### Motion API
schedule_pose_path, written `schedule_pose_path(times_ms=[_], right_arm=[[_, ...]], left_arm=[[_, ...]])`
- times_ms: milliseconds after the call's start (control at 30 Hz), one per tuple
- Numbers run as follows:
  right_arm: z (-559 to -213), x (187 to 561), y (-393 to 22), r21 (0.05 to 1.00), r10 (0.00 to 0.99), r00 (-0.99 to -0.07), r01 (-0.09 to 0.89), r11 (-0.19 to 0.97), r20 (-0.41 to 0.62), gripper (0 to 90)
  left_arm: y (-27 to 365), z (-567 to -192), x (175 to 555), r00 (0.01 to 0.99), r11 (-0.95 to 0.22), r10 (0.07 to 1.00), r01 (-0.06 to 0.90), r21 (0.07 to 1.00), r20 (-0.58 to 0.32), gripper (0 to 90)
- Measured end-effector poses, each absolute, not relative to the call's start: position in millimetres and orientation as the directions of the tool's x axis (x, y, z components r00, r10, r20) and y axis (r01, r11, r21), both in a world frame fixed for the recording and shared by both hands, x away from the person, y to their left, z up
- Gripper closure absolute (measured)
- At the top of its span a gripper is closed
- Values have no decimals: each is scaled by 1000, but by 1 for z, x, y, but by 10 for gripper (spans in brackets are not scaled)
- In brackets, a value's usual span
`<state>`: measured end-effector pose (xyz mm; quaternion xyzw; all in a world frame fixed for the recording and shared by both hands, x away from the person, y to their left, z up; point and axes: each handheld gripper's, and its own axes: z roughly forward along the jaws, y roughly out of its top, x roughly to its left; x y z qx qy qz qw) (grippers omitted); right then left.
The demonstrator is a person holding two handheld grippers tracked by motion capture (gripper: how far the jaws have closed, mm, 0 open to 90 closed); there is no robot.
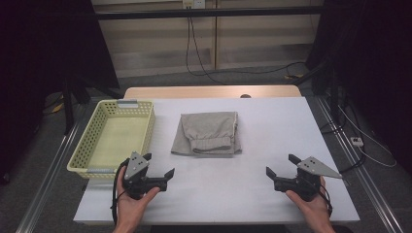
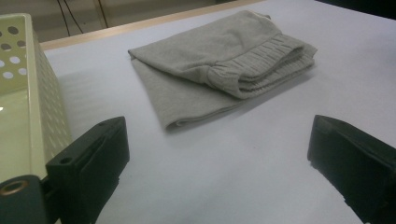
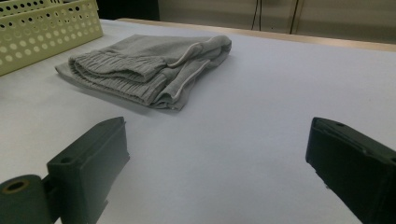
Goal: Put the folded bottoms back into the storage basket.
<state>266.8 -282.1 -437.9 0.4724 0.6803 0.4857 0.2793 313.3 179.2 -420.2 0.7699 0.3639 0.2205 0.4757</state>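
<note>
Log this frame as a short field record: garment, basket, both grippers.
garment: folded grey garment, flat at mid-table, untouched
basket: pale yellow perforated basket, left of the garment, apart from it, looks empty
left gripper: open, holds nothing, near the basket's front corner
right gripper: open, holds nothing, near the table's front right

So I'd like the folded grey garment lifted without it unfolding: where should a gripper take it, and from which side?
Probably at the near edge of the folded grey garment, where the ribbed band stacks the layers thick. Come in low from the person's side, where both the left gripper and right gripper wait open; one jaw slides under.
</note>
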Motion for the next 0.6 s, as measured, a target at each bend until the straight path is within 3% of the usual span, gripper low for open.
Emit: schedule_pose_path(times_ms=[367, 433, 600], right_arm=[[-438, 267, -282, 924, 913, -399, 375, 78, 85, 51], [-438, 267, -282, 924, 914, -398, 375, 80, 83, 51], [-438, 267, -282, 923, 913, -400, 378, 79, 86, 51]], left_arm=[[176, -419, 314, 639, -299, 770, 352, 887, 6, 58], [171, -415, 317, 646, -332, 762, 329, 884, 45, 56], [167, -414, 321, 660, -331, 751, 348, 877, 22, 58]])
